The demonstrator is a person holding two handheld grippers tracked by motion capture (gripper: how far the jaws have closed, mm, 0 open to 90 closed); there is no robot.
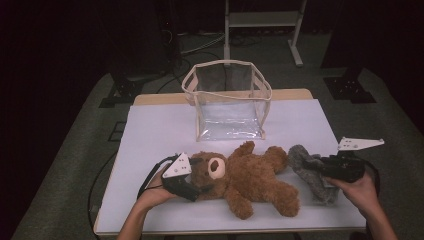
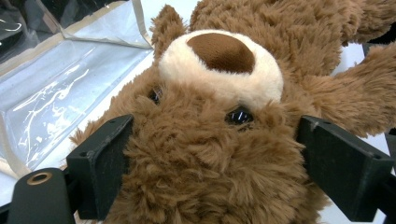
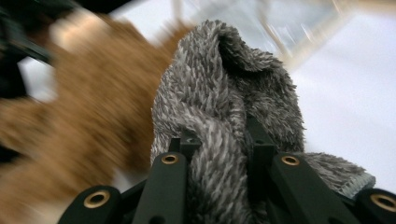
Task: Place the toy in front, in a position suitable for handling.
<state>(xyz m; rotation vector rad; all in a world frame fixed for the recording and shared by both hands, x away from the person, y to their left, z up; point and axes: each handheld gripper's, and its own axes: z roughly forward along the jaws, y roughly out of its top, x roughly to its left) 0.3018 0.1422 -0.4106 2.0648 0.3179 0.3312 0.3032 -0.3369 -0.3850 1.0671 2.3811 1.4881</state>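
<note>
A brown teddy bear (image 1: 250, 177) lies on its back on the white table cover (image 1: 155, 130), head to the left. My left gripper (image 1: 199, 181) grips the bear's head from the left; in the left gripper view its black pads (image 2: 105, 158) press into the fur on both sides of the bear (image 2: 210, 140). A grey fuzzy cloth (image 1: 304, 167) sits just right of the bear's leg. My right gripper (image 1: 326, 171) is shut on it; in the right gripper view the cloth (image 3: 224, 88) bunches up between the narrow jaws of that gripper (image 3: 219, 149), and the bear (image 3: 84, 107) is a blur at left.
An open clear plastic bag with cream trim (image 1: 227, 100) stands upright at the back middle of the table, mouth up; it also appears in the left gripper view (image 2: 56, 93). A white metal stand (image 1: 262, 22) is on the dark floor beyond the table.
</note>
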